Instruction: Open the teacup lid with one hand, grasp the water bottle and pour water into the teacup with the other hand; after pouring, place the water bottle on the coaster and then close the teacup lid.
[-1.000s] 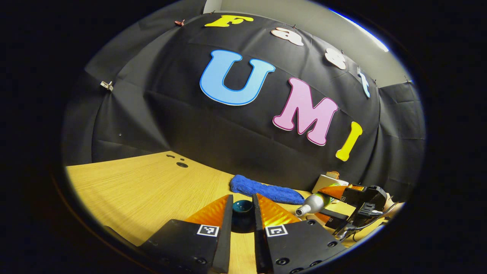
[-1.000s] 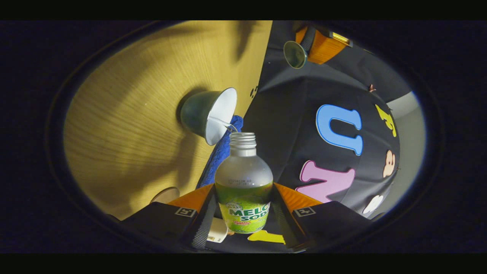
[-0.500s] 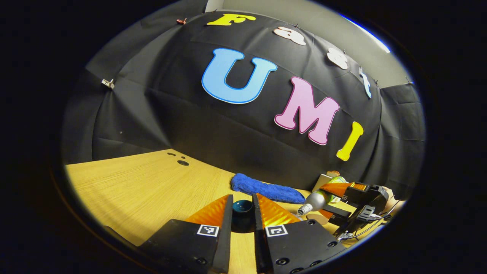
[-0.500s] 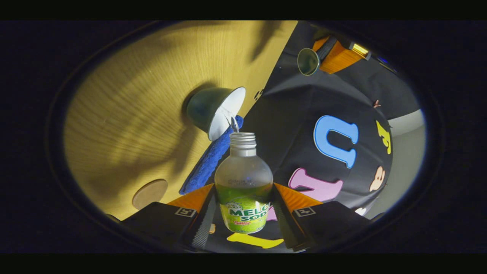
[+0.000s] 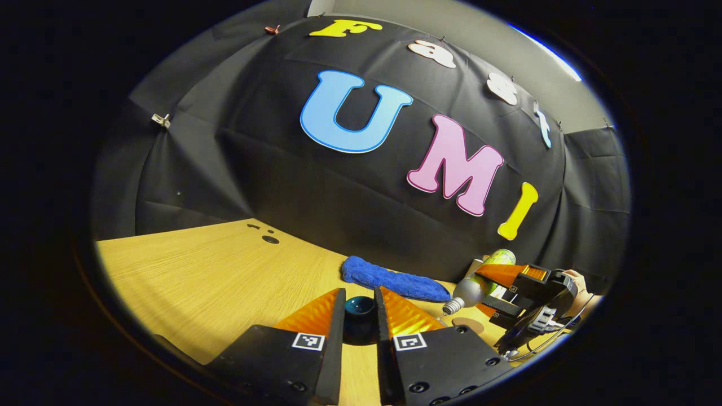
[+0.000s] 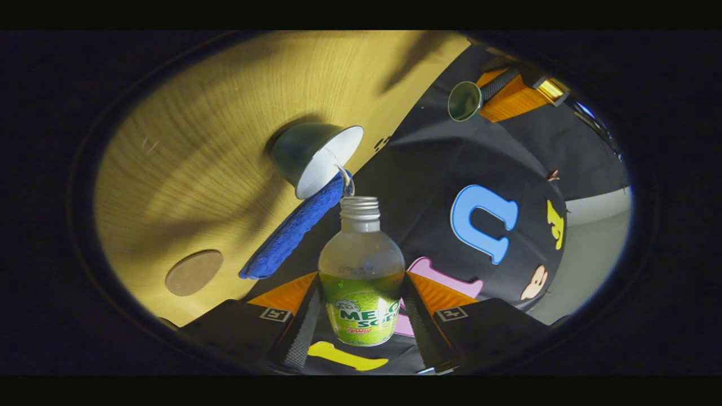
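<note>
While my right gripper [image 6: 361, 316] clamps the slick, light water bottle [image 6: 361, 270] at its label, pouring into the fragile teacup [image 6: 316, 158], my left gripper [image 5: 361, 321] pinches the lid [image 5: 360, 307].

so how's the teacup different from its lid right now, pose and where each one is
The teacup stands open on the wooden table, held by nothing, while the lid is lifted off it, pinched between the left gripper fingers. The teacup shows a white inside and is taking a thin stream from the water bottle; the lid shows only dark glaze and stays away from the pour. Both have the same dark green-blue glaze.
</note>
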The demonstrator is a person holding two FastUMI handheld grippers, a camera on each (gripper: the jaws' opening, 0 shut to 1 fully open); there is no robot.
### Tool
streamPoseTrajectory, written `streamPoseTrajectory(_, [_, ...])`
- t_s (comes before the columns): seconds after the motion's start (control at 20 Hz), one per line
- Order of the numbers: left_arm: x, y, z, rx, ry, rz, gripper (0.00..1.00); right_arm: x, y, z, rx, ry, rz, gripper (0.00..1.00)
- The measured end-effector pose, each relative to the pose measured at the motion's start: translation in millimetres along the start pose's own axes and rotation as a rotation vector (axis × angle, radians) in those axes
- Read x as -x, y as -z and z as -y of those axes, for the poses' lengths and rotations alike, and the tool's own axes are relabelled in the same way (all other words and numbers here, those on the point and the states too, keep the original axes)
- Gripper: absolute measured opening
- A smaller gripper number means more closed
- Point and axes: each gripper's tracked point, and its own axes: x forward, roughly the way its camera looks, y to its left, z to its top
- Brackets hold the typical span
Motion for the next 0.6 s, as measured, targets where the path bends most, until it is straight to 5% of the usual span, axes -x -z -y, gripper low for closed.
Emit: streamPoseTrajectory(0.6, [0.8,1.0,-3.1,0.015,0.010,-0.010,0.30,1.7,1.8,42.4,0.153,0.104,0.034,0.77])
